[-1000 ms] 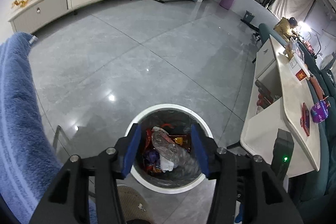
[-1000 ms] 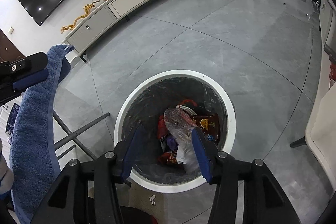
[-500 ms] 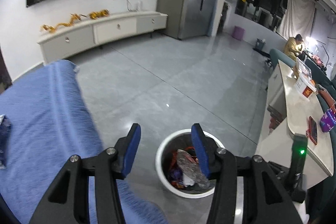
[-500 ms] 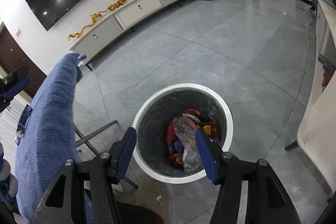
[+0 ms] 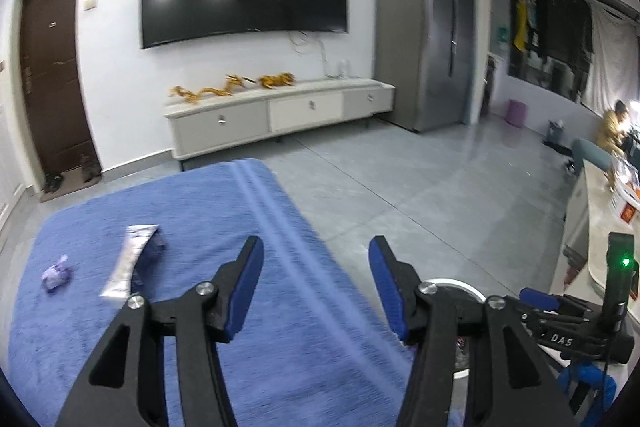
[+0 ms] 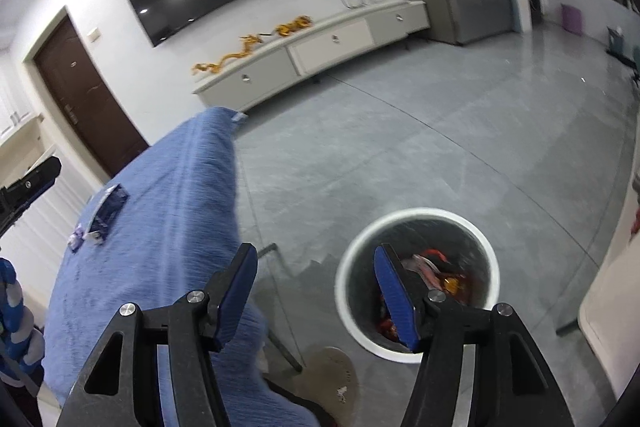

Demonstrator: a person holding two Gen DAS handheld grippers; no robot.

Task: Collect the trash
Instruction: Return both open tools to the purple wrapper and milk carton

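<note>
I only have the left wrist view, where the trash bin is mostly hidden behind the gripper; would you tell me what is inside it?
Observer: The trash bin holds crumpled red and orange wrappers.
Operator: Thank you. Is the right gripper carrying anything?
Observer: No. The right gripper has nothing between its jaws, which are opening.
Operator: And where does it point?
Observer: At the floor between the blue towel and the bin, and one finger overlaps the bin's near-left rim in the picture.
</note>
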